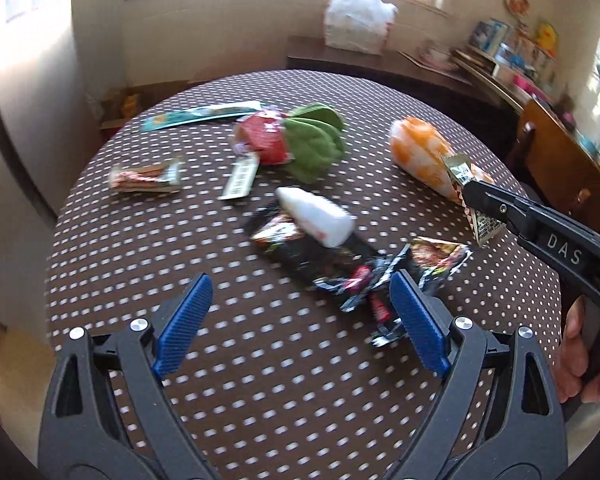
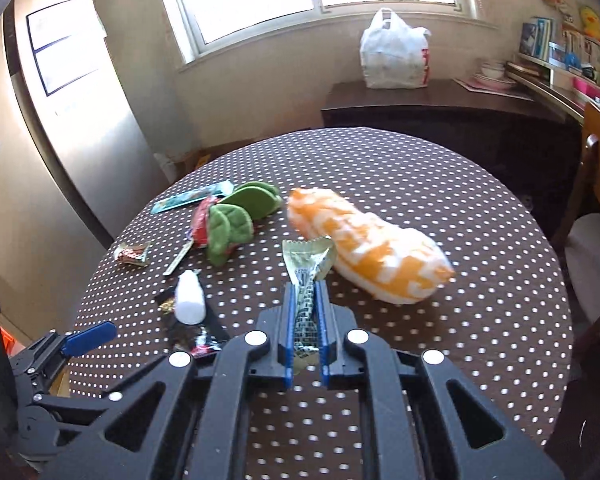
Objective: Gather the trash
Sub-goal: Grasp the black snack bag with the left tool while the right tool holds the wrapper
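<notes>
**Right gripper clamps a wrapper over the dotted table**

Left wrist view: the left gripper [image 1: 300, 308] hangs with jaws wide apart and nothing between them; a crumpled black snack wrapper [image 1: 340, 268] lies just ahead by its right finger, a white bottle [image 1: 320, 216] beyond.

Right wrist view: the right gripper [image 2: 305, 300] is closed on a gold-green wrapper [image 2: 309, 264], pinched between its pads; an orange-and-white plush [image 2: 368, 248] lies just ahead to the right on the polka-dot tablecloth [image 2: 460, 340].

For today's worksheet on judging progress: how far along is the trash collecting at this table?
Early on. Nothing looks collected yet, and no bin shows. In hand: the right claw is shut on a greenish wrapper. The left claw hangs open above the black wrappers. Left on the dotted table: those black wrappers, a red-and-white wrapper, a teal packet and a small white bottle.
</notes>
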The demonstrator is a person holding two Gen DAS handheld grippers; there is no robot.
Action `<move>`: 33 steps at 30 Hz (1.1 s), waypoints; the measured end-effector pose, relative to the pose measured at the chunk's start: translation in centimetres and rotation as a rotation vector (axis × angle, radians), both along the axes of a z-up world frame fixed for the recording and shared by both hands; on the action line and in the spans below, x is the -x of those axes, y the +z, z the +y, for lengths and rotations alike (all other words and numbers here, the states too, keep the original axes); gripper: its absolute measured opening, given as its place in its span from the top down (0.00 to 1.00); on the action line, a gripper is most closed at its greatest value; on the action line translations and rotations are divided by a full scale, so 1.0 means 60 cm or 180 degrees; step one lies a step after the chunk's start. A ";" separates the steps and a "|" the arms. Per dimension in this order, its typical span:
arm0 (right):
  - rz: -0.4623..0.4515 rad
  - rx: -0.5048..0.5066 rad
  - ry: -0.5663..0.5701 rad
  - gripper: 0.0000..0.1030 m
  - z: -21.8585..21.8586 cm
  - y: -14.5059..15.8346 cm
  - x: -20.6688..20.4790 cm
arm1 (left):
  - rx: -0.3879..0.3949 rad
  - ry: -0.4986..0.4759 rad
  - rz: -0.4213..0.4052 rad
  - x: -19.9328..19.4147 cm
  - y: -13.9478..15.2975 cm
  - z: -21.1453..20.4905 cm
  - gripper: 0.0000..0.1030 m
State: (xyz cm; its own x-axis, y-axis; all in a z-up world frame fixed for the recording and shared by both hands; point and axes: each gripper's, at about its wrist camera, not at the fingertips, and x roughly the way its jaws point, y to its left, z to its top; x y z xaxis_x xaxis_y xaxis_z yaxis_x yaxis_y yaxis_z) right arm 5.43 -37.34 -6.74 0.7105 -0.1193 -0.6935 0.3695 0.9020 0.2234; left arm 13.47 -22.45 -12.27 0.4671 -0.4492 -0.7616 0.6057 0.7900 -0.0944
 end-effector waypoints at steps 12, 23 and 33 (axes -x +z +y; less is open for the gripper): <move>0.0021 -0.0146 -0.0049 0.90 -0.024 -0.015 0.007 | -0.0234 0.0372 -0.0012 -0.031 -0.038 -0.055 0.28; 0.0016 -0.0150 0.0035 0.90 -0.006 -0.013 -0.009 | -0.0068 0.0268 0.0078 -0.019 -0.013 -0.006 0.83; -0.0078 -0.0074 0.0221 0.90 0.037 0.012 -0.021 | 0.0100 0.0441 -0.0093 -0.007 0.024 0.054 0.83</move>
State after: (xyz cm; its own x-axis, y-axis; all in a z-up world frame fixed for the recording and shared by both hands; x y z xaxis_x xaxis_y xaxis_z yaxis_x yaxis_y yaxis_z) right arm 6.71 -35.11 -6.00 0.7333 -0.0531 -0.6779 0.3004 0.9197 0.2529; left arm 13.88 -19.21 -10.85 0.5481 -0.4023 -0.7333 0.4939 0.8632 -0.1044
